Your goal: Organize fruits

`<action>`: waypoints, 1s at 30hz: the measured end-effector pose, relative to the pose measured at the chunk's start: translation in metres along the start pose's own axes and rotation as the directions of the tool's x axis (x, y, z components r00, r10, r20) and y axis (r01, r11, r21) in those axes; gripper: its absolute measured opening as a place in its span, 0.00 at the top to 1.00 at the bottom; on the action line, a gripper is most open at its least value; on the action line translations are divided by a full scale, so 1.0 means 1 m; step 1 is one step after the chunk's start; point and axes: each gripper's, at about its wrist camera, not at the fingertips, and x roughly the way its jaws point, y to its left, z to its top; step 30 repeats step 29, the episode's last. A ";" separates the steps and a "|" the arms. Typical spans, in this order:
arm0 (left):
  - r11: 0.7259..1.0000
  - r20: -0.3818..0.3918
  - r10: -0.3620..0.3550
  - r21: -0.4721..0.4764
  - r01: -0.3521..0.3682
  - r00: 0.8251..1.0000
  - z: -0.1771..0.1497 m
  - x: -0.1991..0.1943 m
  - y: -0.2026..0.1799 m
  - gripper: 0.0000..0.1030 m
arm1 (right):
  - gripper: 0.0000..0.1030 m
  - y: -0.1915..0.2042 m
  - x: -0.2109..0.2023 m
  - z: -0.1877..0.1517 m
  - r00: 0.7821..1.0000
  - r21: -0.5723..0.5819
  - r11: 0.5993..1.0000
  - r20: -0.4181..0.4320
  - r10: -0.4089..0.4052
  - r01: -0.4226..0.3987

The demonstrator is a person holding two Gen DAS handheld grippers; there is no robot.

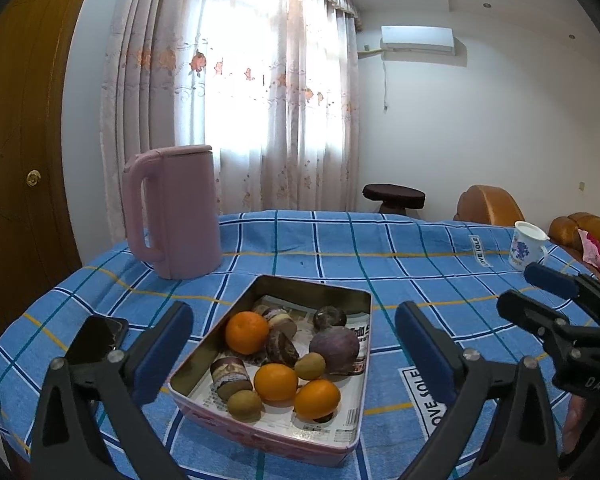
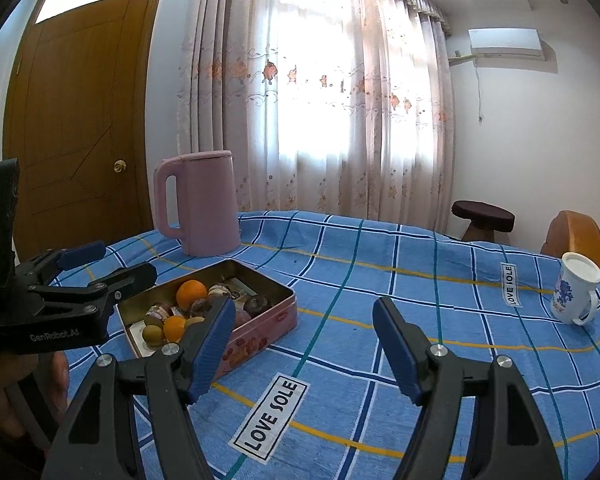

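Observation:
A pink metal tin (image 1: 312, 284) lined with newspaper sits on the blue checked tablecloth. It holds three oranges (image 1: 247, 332) (image 1: 276, 382) (image 1: 317, 399), two kiwis (image 1: 310, 366) (image 1: 244, 404), a large purple fruit (image 1: 334, 350), a darker round one (image 1: 330, 317) and several brown striped cake rolls (image 1: 230, 374). My left gripper (image 1: 292, 312) stands wide open just before the tin, with nothing between its fingers. My right gripper (image 2: 304, 308) is open over bare cloth to the right of the tin (image 2: 260, 332), empty. Each gripper shows in the other's view (image 1: 524, 292) (image 2: 120, 266).
A pink kettle (image 1: 176, 212) stands behind the tin at the back left. A white mug with a blue print (image 2: 576, 294) is near the table's right edge. A dark phone (image 1: 96, 338) lies left of the tin. Beyond the table are a stool (image 2: 484, 216) and an orange sofa (image 1: 488, 204).

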 end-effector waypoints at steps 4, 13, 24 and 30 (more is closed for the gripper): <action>1.000 0.012 -0.006 0.008 0.006 1.000 0.002 -0.004 -0.002 0.00 | 0.30 -0.002 -0.006 0.001 1.000 -0.007 1.000 0.016 -0.014 0.014; 0.999 0.046 -0.008 0.033 0.007 0.999 0.008 -0.014 -0.012 0.00 | 0.29 0.000 -0.021 0.005 0.997 -0.047 0.998 0.055 -0.045 0.048; 0.999 0.026 -0.005 0.048 0.004 1.000 0.006 -0.009 -0.018 0.00 | 0.29 -0.005 -0.020 -0.002 0.997 -0.042 0.997 0.047 -0.058 0.060; 0.999 0.024 -0.014 0.046 0.013 1.000 0.006 -0.009 -0.019 0.00 | 0.28 -0.010 -0.019 -0.005 0.997 -0.029 0.997 0.038 -0.068 0.070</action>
